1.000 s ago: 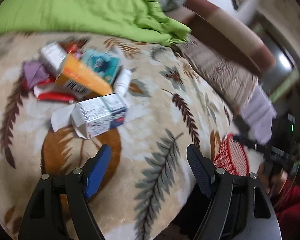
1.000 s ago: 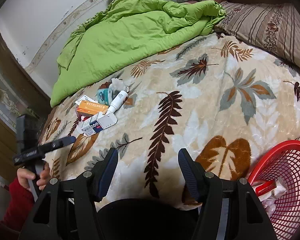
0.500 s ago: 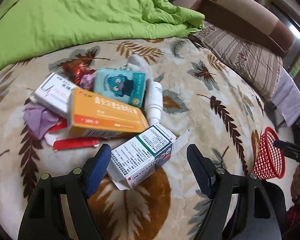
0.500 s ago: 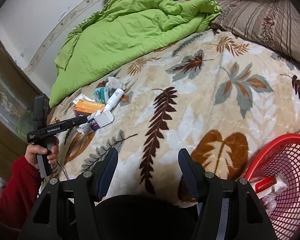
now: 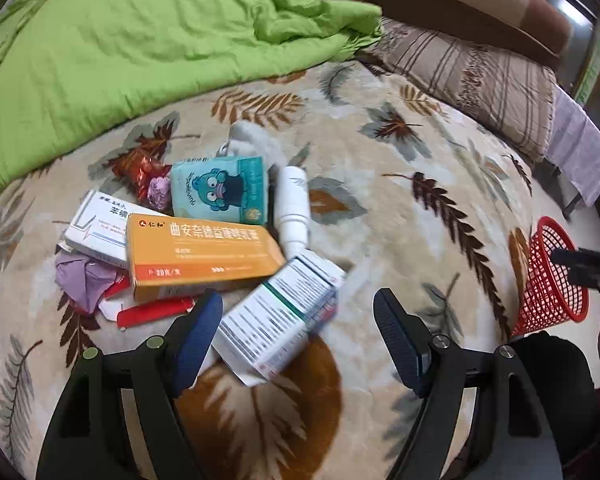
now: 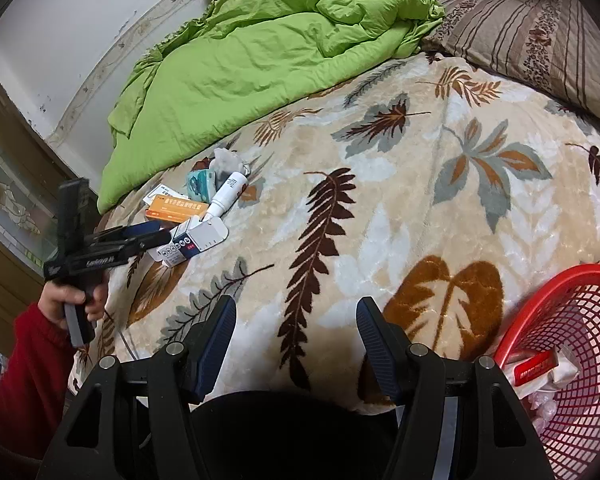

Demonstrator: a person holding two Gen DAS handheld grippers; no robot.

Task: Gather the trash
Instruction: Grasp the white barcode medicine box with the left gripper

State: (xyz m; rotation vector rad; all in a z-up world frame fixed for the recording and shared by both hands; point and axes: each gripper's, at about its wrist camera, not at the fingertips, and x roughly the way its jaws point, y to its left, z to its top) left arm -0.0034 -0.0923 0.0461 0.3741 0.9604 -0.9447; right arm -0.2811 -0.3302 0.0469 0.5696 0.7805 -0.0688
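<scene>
A leaf-patterned blanket (image 5: 380, 200) covers the bed. On it, the white carton (image 5: 278, 320) lies at the near edge of the trash pile, touching the orange box (image 5: 196, 256). Your left gripper (image 5: 298, 330) stands spread around the carton, pads not pressing. Well off from the carton, your right gripper (image 6: 296, 334) hangs spread and empty beside the red basket (image 6: 572, 360).

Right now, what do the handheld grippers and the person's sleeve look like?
Both the left gripper and right gripper have black plastic frames with silver bolt heads and dark blue ribbed fingers. The left one carries white lettering on its side. The sleeve is red.
</scene>
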